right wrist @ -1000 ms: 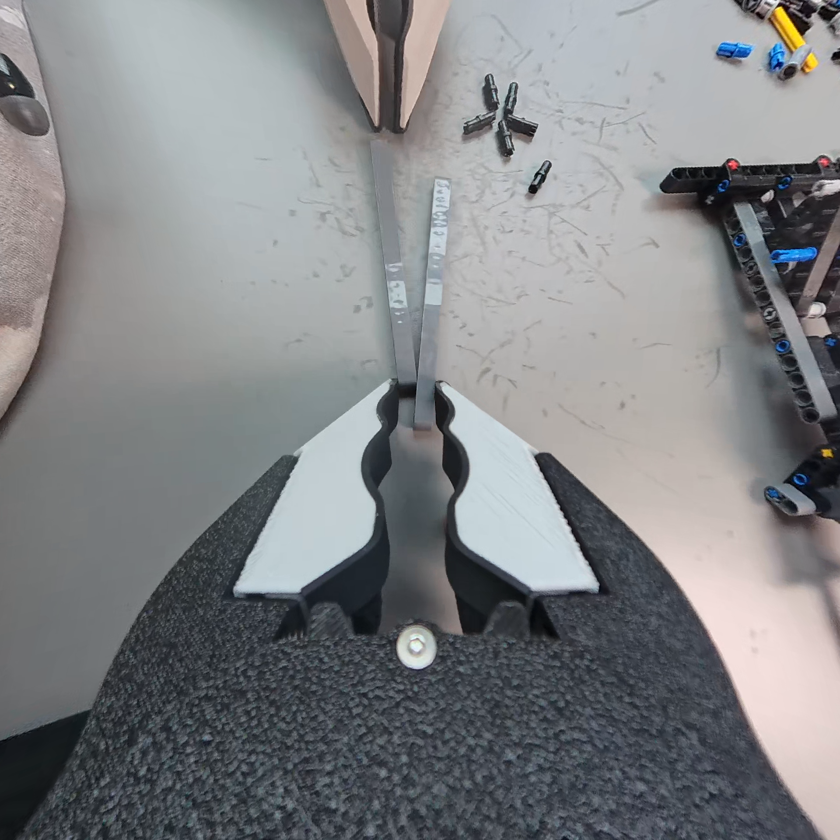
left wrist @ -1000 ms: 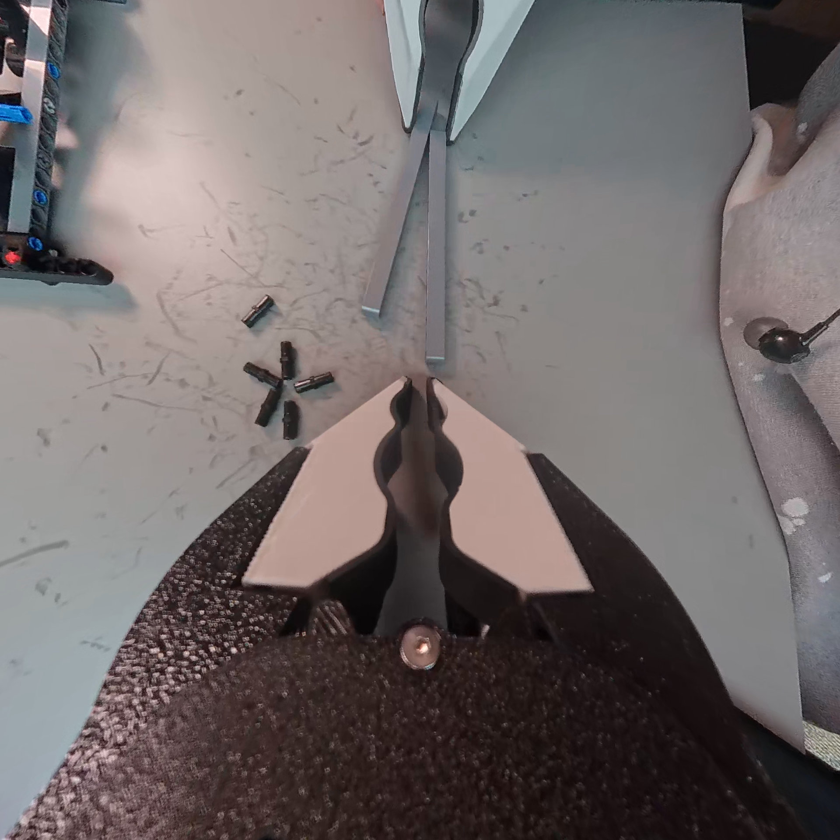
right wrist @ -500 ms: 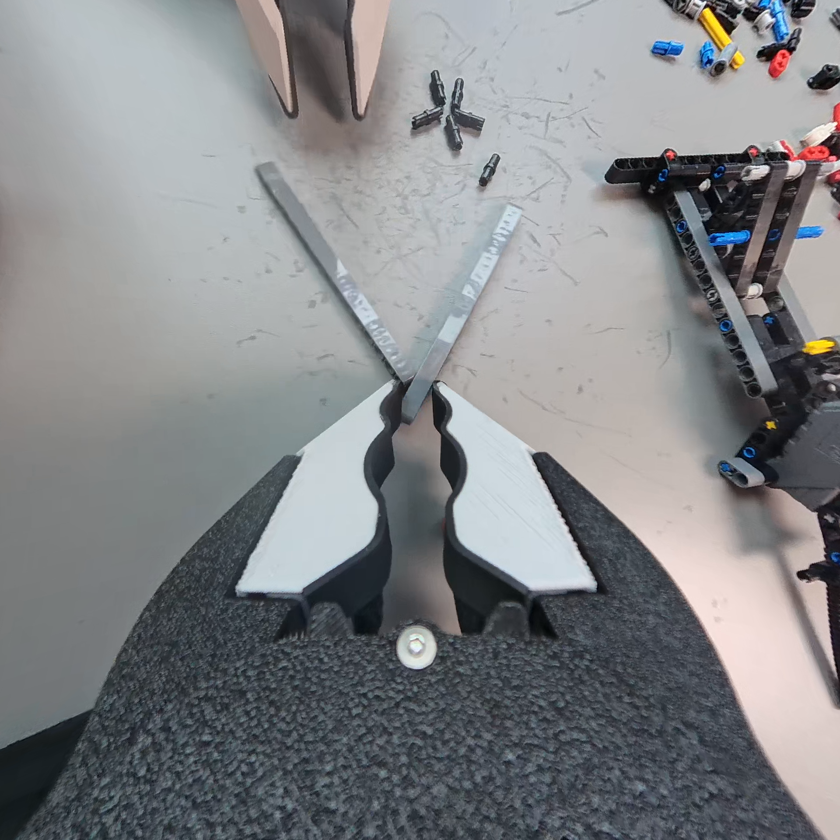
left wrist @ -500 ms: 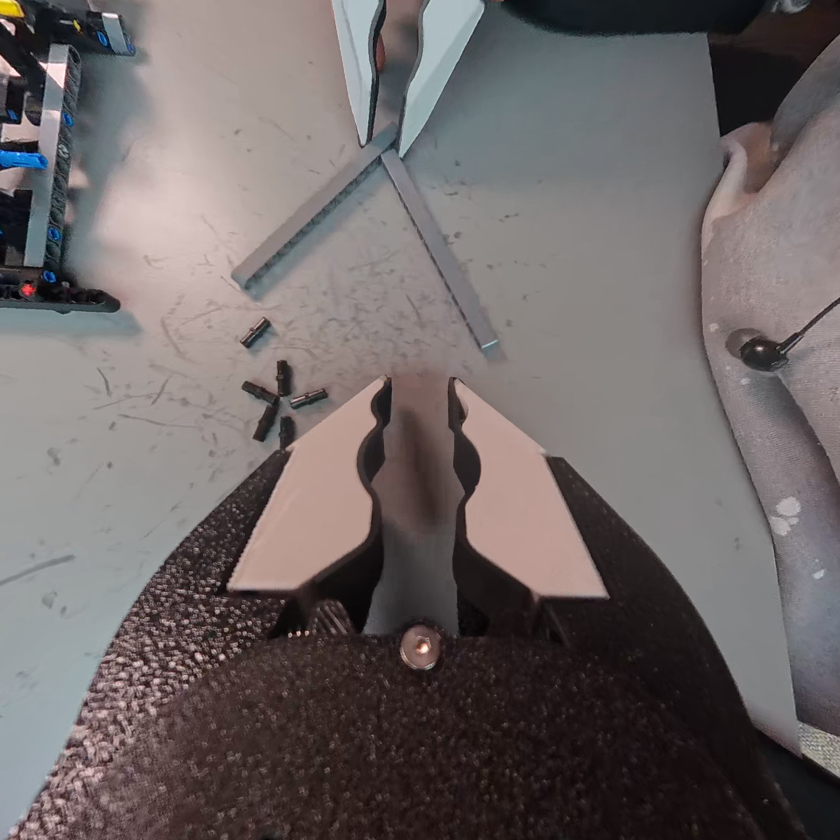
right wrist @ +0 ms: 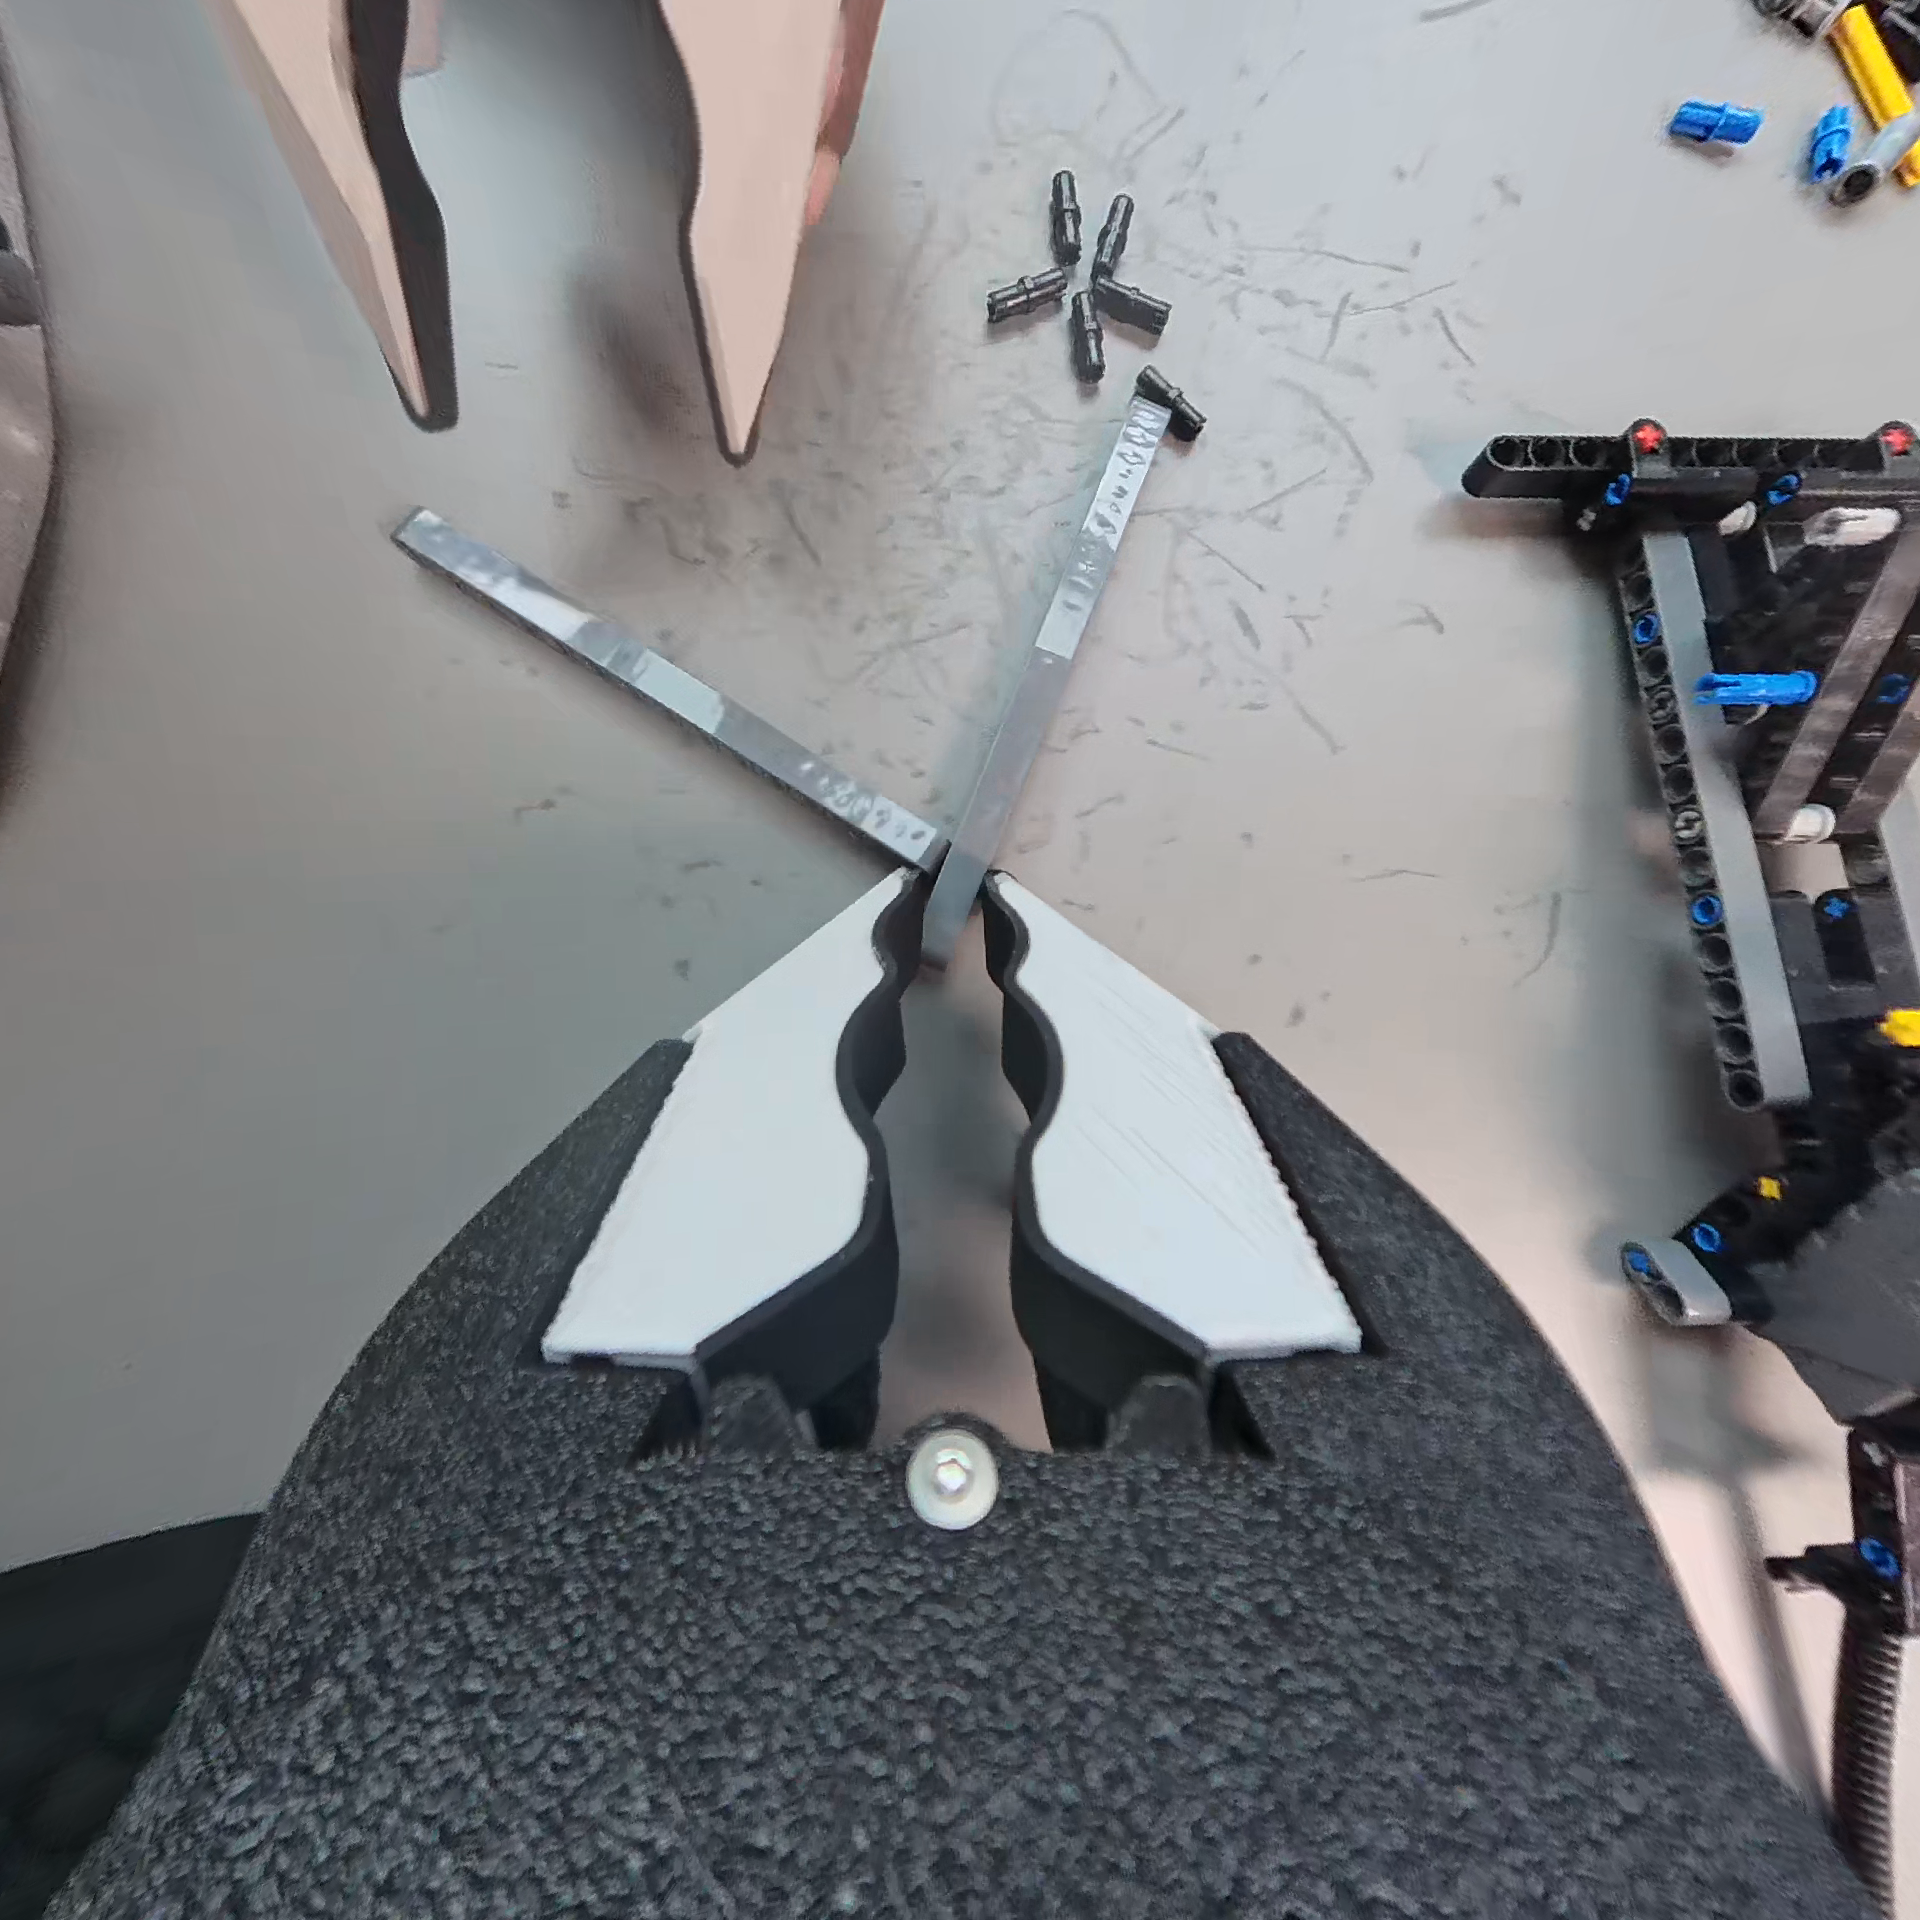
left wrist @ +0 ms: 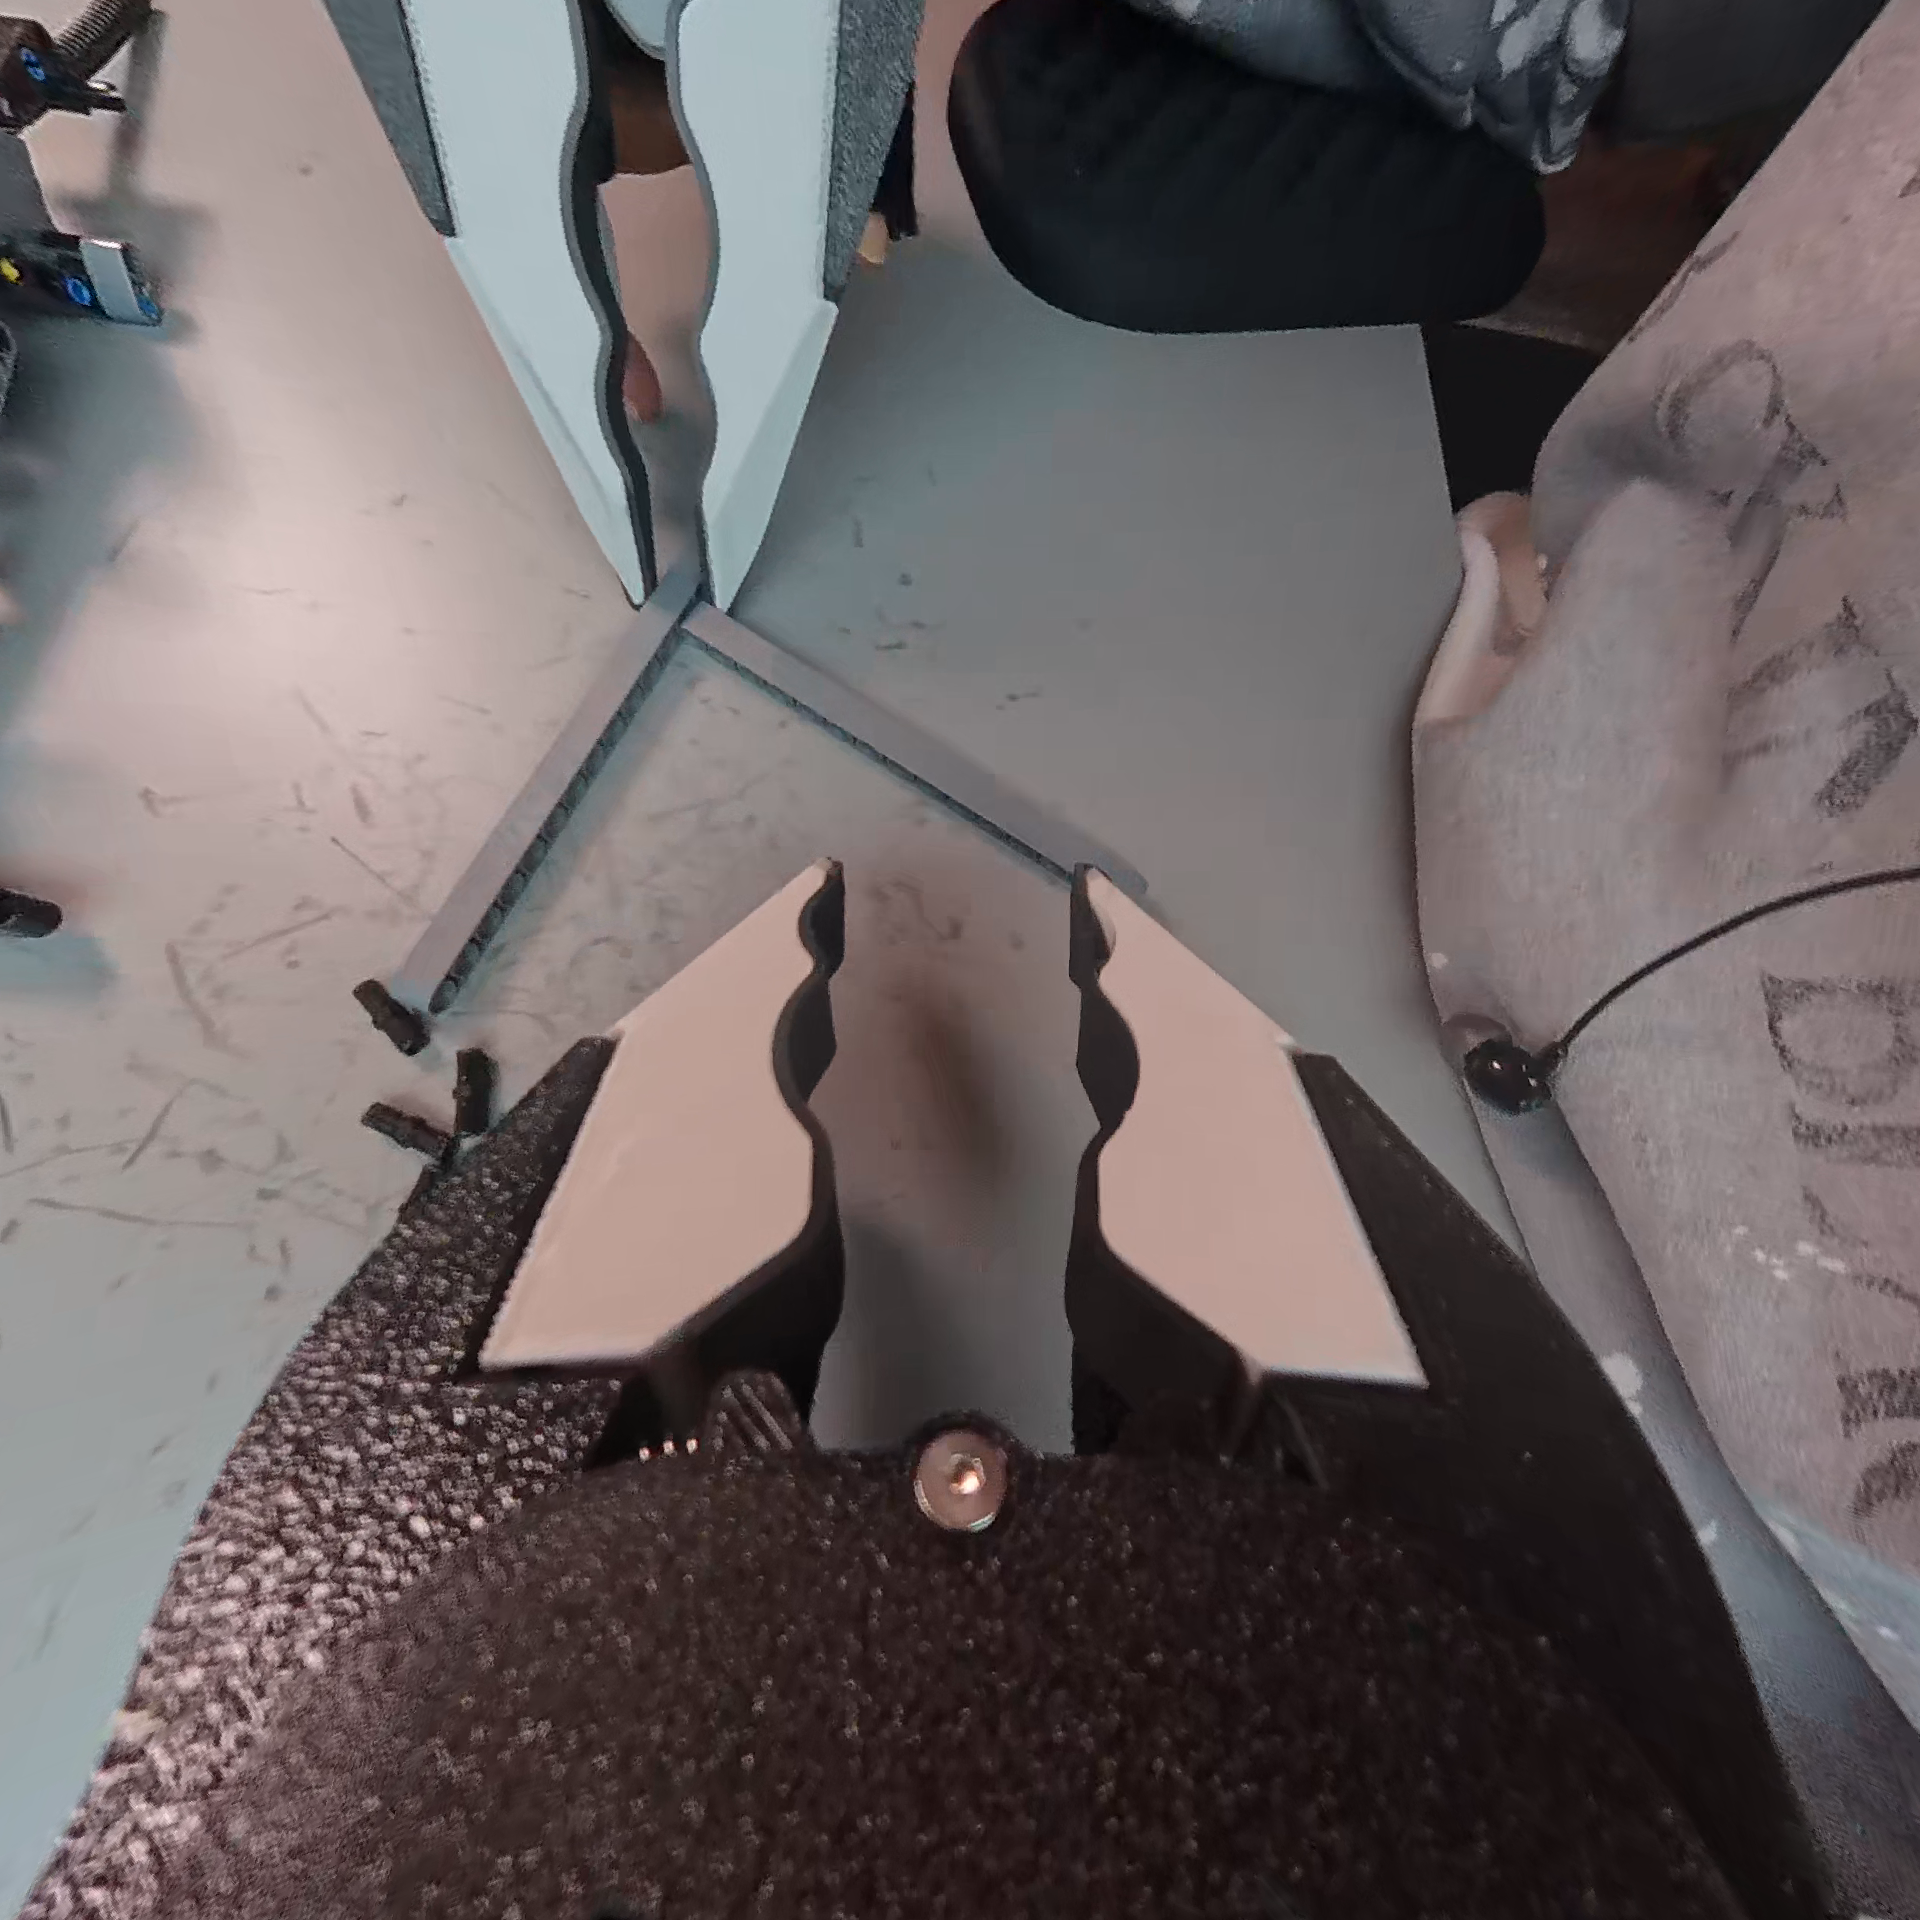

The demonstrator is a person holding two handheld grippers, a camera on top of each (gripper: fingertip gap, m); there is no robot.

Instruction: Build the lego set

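Note:
Two long grey beams meet at one end and spread in a V on the grey table. My right gripper is shut on the end of one grey beam; that beam's far end touches a black pin. The other grey beam runs off to the left from the same joint. My left gripper is open and empty, and its right fingertip is by the far end of that second beam. The held beam and the right gripper show in the left wrist view. The left gripper shows in the right wrist view.
Several loose black pins lie beside the beams and also show in the left wrist view. A partly built black and grey frame stands at the right. Small blue and yellow parts lie at the far right. A person's grey clothing is past the table edge. The grippers' ends are close to 10 centimeters from one another.
The two beams have swung from nearly parallel to a wide V. The held beam's far end has reached a black pin. My left gripper has opened wider and let go of the second beam.

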